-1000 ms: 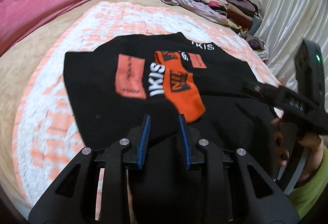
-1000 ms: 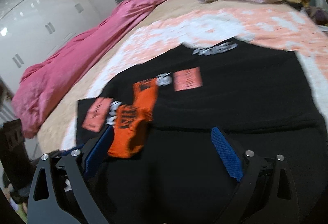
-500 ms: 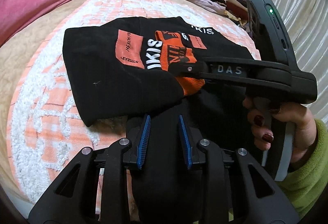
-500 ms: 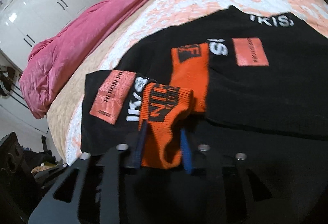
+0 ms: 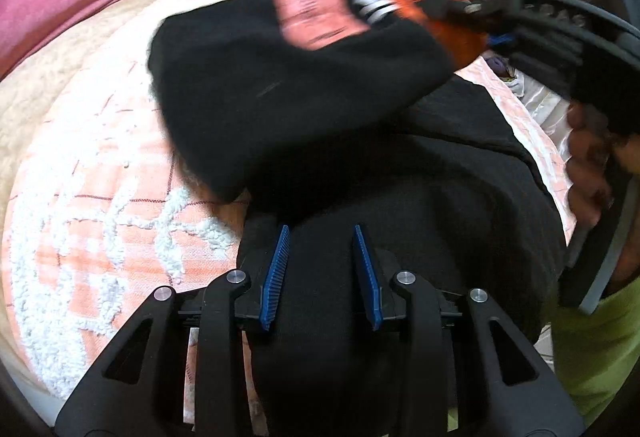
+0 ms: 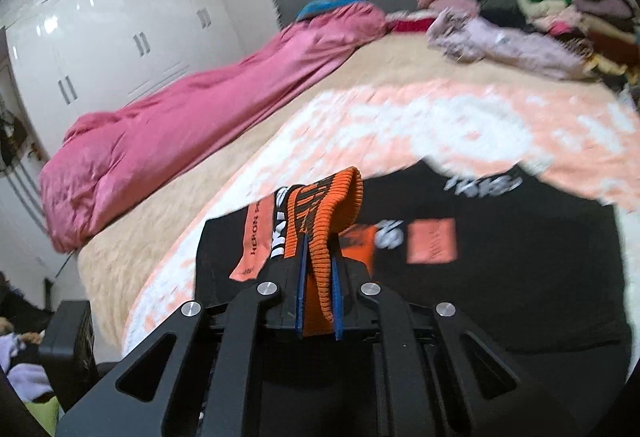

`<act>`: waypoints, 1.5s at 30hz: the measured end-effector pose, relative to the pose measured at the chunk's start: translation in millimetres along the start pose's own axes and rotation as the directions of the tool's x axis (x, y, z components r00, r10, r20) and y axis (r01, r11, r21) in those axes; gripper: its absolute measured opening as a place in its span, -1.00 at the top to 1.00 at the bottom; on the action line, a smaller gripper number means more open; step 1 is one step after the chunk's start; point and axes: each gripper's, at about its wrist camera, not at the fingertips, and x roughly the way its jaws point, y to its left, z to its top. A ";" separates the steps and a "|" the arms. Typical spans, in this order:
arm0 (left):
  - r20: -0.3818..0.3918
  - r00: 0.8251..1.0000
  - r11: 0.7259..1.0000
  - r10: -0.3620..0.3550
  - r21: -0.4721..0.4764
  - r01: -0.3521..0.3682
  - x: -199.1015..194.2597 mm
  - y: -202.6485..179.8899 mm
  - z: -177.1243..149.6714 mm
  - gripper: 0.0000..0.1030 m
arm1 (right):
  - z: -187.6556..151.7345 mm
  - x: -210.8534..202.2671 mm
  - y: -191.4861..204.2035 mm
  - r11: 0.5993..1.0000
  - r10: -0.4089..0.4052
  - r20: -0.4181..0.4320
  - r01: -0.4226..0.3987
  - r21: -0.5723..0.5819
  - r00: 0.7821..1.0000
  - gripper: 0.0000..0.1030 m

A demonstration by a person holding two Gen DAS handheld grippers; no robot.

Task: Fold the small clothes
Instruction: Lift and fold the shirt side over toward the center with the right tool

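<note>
While the black sweatshirt [image 5: 400,197] lies across the peach-and-white blanket [image 5: 100,237] on the bed, its sleeve [image 5: 288,89] is lifted clear of it, the orange ribbed cuff [image 6: 320,237] pinched tight in the right gripper's [image 6: 318,277] jaws. Low over the garment's hem, the left gripper [image 5: 322,265] has black fabric between its narrow jaws, which are opening; whether the pads press it I cannot tell. No container shows; a heap of clothes [image 6: 568,25] sits loose at the bed's far corner.

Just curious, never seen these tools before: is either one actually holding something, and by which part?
The right gripper is shut on the black sweater, pinching its orange ribbed cuff. The left gripper is opening over the black fabric, gripping nothing.
</note>
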 end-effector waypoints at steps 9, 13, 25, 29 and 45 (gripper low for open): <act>-0.003 1.000 1.000 0.000 -0.005 0.000 1.7 -0.9 0.9 0.51 | -4.2 -46.3 -78.4 0.975 -0.197 0.050 0.190 0.112 0.979 0.82; -0.005 1.000 1.000 0.001 -0.008 -0.001 1.5 -2.1 0.3 0.51 | -17.2 -55.3 -112.4 0.948 -0.282 0.032 0.274 0.164 0.959 0.82; -0.003 1.000 1.000 0.011 0.000 -0.011 -5.8 -0.4 0.9 0.50 | -47.0 -49.1 -150.5 0.900 -0.379 -0.013 0.371 0.229 0.925 0.83; 0.020 1.000 1.000 0.008 -0.001 -0.008 -10.6 -2.6 7.8 0.50 | -47.0 -40.7 -151.1 0.892 -0.415 -0.032 0.413 0.184 0.909 0.82; 0.076 0.994 0.995 0.074 0.067 -0.079 28.1 -29.8 112.5 0.49 | -63.3 -41.2 -181.8 0.885 -0.379 -0.102 0.393 0.250 0.920 0.42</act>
